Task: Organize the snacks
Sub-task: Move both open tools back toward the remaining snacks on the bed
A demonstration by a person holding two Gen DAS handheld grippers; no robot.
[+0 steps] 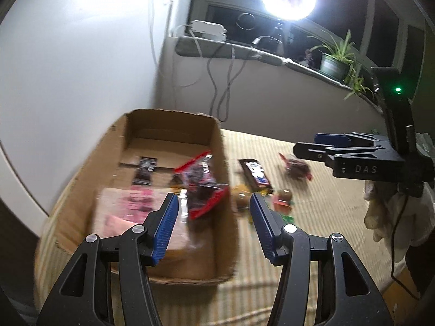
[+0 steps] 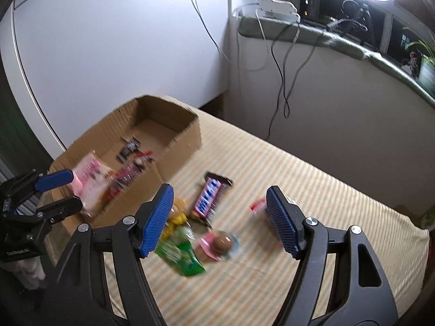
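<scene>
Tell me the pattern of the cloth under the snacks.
Thin cream and pale yellow-tan stripes; the tablecloth shows best in the right wrist view.

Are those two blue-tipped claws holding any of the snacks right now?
No. The left gripper gapes open above the cardboard box, and the right gripper gapes open above the loose snacks. Nothing is held.

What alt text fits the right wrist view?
Open right gripper hovers over snacks scattered on a striped cloth: a chocolate bar, a green packet and a small pink-wrapped treat. A cardboard box to the left already holds several packets, with the open left gripper beside it.
</scene>
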